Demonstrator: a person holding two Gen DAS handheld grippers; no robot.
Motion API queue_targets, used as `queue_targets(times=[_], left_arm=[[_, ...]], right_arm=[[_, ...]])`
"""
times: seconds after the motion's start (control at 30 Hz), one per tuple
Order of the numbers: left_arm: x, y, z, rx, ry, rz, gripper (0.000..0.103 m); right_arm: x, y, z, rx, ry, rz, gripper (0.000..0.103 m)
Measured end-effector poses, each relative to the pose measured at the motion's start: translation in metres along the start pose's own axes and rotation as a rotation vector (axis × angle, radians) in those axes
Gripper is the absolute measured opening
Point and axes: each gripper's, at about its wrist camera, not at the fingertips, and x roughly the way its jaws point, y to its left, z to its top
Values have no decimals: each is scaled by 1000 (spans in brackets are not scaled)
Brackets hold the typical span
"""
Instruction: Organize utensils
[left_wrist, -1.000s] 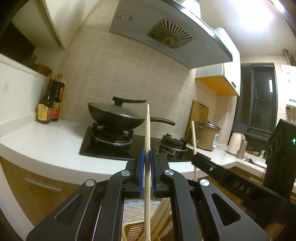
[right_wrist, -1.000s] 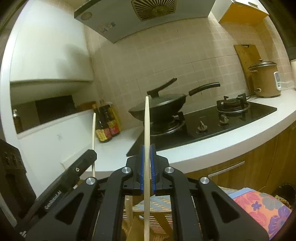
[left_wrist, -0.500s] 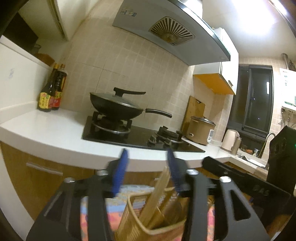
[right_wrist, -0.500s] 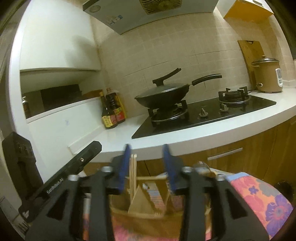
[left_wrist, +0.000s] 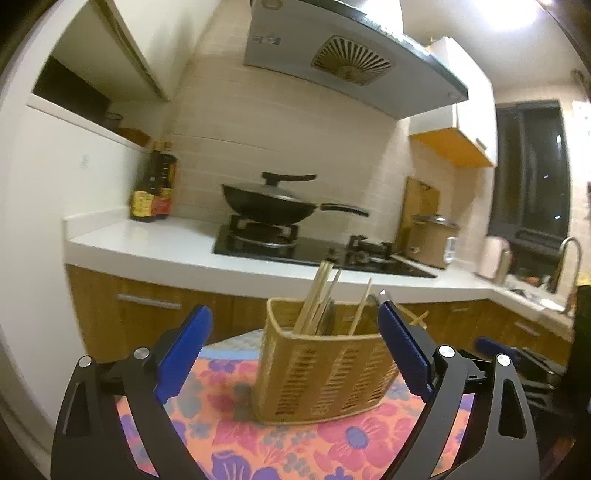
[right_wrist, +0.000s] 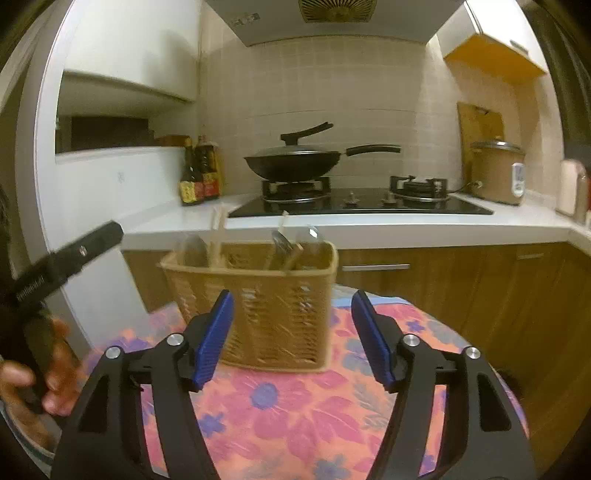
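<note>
Chopsticks (left_wrist: 314, 299) that both grippers were clamping a second ago are now sitting in the basket (left_wrist: 325, 373) at 12 o'clock on the tabletop (left_wrist: 295, 443). Left gripper (left_wrist: 295, 350) and right gripper (right_wrist: 291, 336) are hanging released, empty; looking like that drop's done.

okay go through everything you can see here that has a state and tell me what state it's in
left gripper: open, empty.
right gripper: open, empty.
utensil basket: upright on the floral cloth, holding chopsticks.
wok: on the burner, lid on.
rice cooker: lid on.
</note>
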Motion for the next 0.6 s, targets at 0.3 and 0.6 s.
queue_targets(times=[0.3,0.6], left_arm=[[10,-21,-32,54,-15,184,89],[16,-34,-46,111,0,191,90]], right_arm=[[14,-6,-39,-35,24,-68,67],[24,-17,-49,0,60,-47,68]])
